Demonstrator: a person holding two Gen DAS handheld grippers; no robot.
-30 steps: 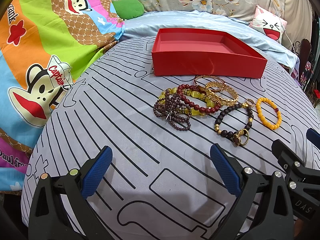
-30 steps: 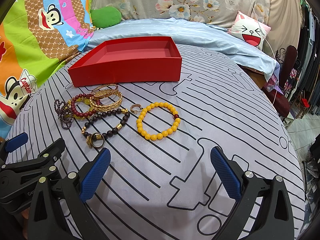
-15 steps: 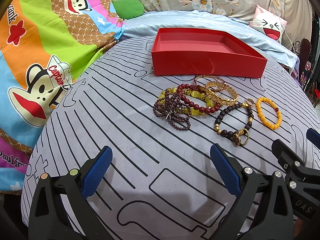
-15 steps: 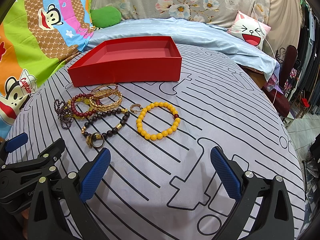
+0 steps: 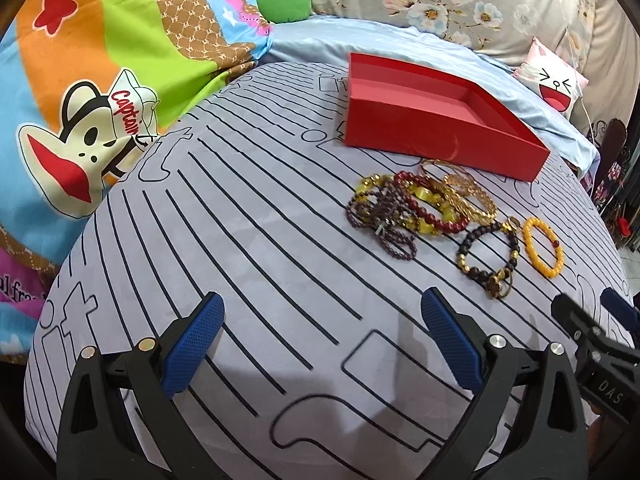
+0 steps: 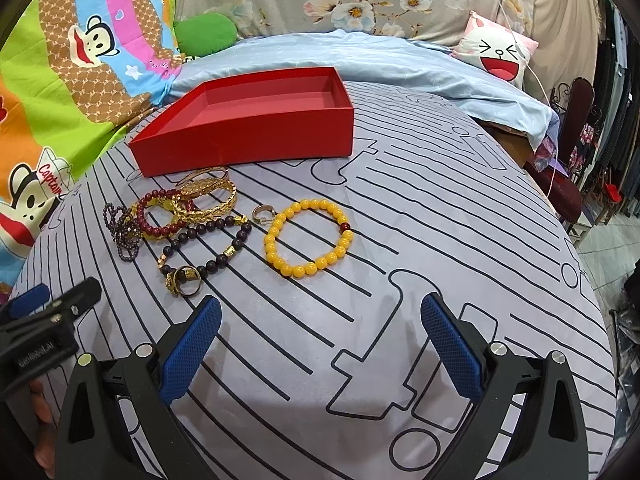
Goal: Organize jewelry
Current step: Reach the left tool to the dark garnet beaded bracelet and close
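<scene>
Both claws, the left gripper [image 5: 322,342] and right gripper [image 6: 320,342], gaped wide at lower frame with nothing held, while the yellow bead bracelet [image 6: 308,237], dark bead bracelet [image 6: 202,253] and gold bangles [image 6: 208,199] lay mid-frame just below the empty red box [image 6: 248,146] on the striped sheet [image 6: 440,240].
</scene>
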